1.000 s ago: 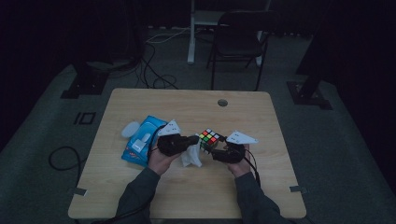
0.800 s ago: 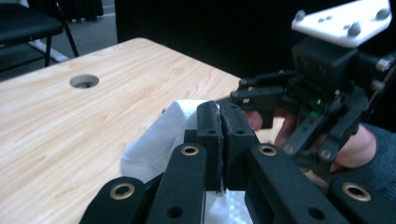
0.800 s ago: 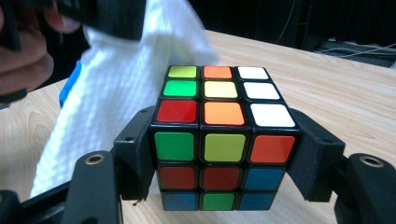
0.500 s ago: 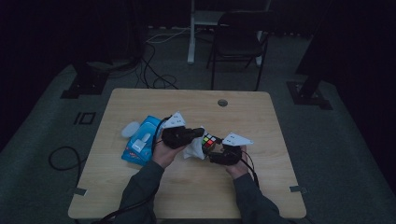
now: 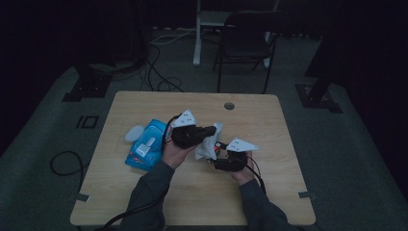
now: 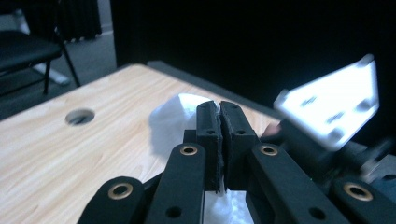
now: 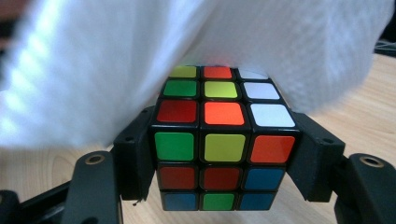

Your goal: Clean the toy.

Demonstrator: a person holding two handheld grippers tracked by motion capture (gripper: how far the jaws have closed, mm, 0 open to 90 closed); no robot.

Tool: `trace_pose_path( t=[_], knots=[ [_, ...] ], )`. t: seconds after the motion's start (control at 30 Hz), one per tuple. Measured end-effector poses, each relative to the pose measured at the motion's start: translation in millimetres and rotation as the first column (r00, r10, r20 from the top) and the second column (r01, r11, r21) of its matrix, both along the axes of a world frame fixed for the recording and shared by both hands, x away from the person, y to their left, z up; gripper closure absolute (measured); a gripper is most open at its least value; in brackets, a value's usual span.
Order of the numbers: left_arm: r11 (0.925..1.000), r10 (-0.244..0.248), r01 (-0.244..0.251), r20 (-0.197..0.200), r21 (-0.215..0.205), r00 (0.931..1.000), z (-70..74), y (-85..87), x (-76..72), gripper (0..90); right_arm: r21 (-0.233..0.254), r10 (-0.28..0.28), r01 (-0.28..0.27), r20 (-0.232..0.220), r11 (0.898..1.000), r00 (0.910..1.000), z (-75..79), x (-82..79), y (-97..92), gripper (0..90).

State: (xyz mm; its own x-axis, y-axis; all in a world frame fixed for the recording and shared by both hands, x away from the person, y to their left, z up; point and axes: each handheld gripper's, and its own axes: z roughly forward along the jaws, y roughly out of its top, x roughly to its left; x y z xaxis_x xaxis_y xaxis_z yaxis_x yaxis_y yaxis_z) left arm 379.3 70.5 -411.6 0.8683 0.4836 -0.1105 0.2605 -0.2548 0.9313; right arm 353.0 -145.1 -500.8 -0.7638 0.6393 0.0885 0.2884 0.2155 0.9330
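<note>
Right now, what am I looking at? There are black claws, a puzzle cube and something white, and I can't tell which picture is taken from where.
No robot here: a person at a wooden table holds a two-jawed hand tool in each hand. The high view looks down from above. Each of the other two comes from a small camera riding on one tool, looking along its black jaws. The right gripper is clamped on a colourful puzzle cube. The left gripper is shut on a white tissue, draped over the cube's top as if wiping it. On the table lie a blue tissue pack and a small pale object I can't identify.
</note>
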Motion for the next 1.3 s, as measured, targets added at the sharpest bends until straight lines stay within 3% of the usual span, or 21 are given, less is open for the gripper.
trace_pose_path(
  t=[0.13, 0.37, 0.47, 0.53, 0.67, 0.73, 0.9, 1.03, 1.3],
  knots=[
    [0.9991, 0.025, -0.024, -0.020, 0.035, 0.9995, -13.3, 2.3, 1.2, 87.7, 0.007, -0.016, 0.016, 0.005, 1.000, 0.9999, 2.3, 1.1, -4.7, 34.2],
    [0.9908, 0.048, -0.046, -0.008, 0.127, 0.9988, -28.3, 1.2, -4.4, 80.6, 0.012, -0.029, 0.029, 0.014, 0.999, 0.9995, 4.0, 1.9, -7.4, 34.3],
    [0.9913, 0.043, -0.040, -0.018, 0.125, 0.9989, -31.0, 2.7, -6.5, 75.7, 0.009, -0.032, 0.032, 0.013, 0.999, 0.9994, 4.1, 2.0, -8.0, 34.2],
    [0.9908, 0.037, -0.033, -0.025, 0.131, 0.9990, -33.2, 3.0, -7.5, 67.4, 0.008, -0.033, 0.033, 0.012, 0.999, 0.9994, 4.1, 2.3, -8.5, 34.2],
    [0.9892, 0.047, -0.042, -0.028, 0.140, 0.9985, -36.8, 3.3, -7.5, 64.0, -0.007, -0.035, 0.035, 0.017, 0.999, 0.9992, 3.3, 2.1, -6.9, 34.2],
    [0.9881, 0.046, -0.042, -0.027, 0.148, 0.9986, -37.0, 4.1, -7.8, 67.1, -0.014, -0.035, 0.035, 0.015, 0.999, 0.9993, 3.1, 1.7, -6.1, 34.2],
    [0.9844, 0.052, -0.048, -0.021, 0.170, 0.9984, -35.5, 7.9, -9.5, 85.2, -0.025, -0.026, 0.026, 0.025, 0.999, 0.9994, 2.9, 0.7, -4.0, 34.2],
    [0.9834, 0.081, -0.076, -0.023, 0.164, 0.9964, -35.8, 14.2, -8.9, 87.3, -0.026, -0.023, 0.024, 0.030, 0.999, 0.9993, 4.6, -0.4, -3.4, 34.2],
    [0.9829, 0.121, -0.111, -0.062, 0.146, 0.9907, -44.3, 27.5, -5.6, 87.7, -0.003, -0.012, 0.012, 0.041, 1.000, 0.9991, 7.3, -1.3, -5.4, 34.2]
  ],
)
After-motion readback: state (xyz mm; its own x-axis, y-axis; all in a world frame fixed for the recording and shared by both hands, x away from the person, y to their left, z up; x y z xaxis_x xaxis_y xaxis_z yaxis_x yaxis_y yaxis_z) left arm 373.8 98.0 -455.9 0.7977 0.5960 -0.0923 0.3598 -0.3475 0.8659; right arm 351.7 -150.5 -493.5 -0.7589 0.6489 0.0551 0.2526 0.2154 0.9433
